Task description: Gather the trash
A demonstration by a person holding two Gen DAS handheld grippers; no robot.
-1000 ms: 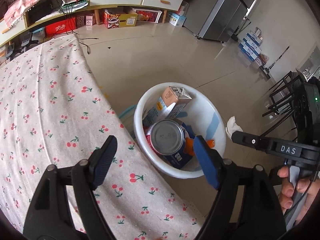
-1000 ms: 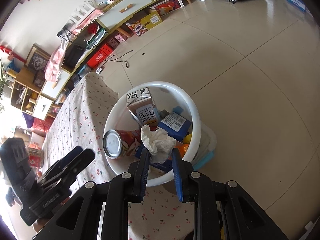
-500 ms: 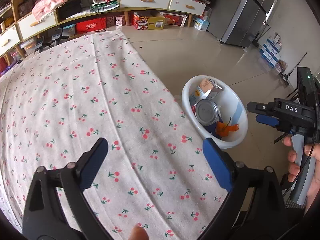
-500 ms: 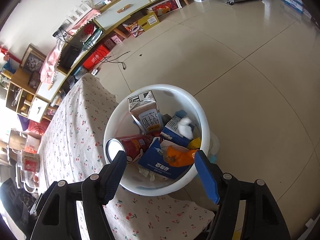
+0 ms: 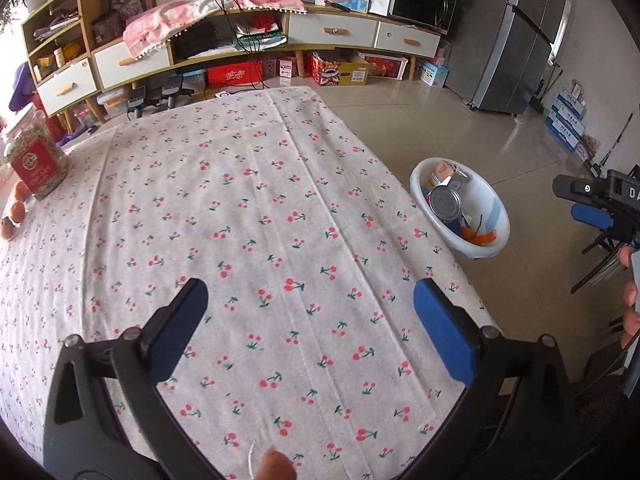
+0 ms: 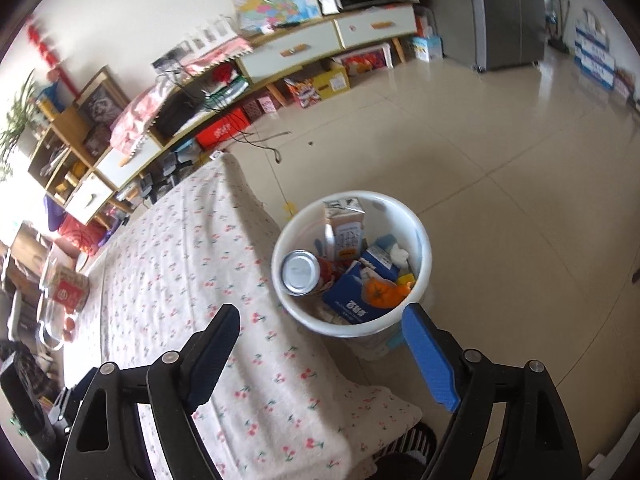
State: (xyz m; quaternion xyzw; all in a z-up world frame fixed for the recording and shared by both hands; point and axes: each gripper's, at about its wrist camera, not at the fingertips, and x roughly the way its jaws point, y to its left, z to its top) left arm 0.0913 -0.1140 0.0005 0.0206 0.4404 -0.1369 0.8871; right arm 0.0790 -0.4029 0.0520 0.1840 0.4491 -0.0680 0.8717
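A white bin [image 6: 424,248] stands on the floor by the table's corner, smaller and farther off in the left wrist view [image 5: 500,216]. It holds a silver-topped can [image 6: 300,272], a milk carton [image 6: 346,228], a blue box [image 6: 348,300], orange peel [image 6: 382,292] and a crumpled white tissue [image 6: 398,254]. My right gripper [image 6: 320,316] hovers above the bin's near rim, jaws opening, nothing between them. My left gripper [image 5: 308,296] hangs over the cherry-print tablecloth [image 5: 280,200], jaws opening wide and empty.
A jar with a red label [image 5: 34,160] and small orange fruits [image 5: 16,210] sit at the table's far left. A long low cabinet [image 5: 332,32], a grey fridge [image 5: 516,40] and boxes line the walls. Dark chair legs [image 5: 600,264] stand right of the bin.
My right gripper opened and dropped the white tissue into the bin, then rose. My left gripper pulled back from the bin over the table and its jaws widened.
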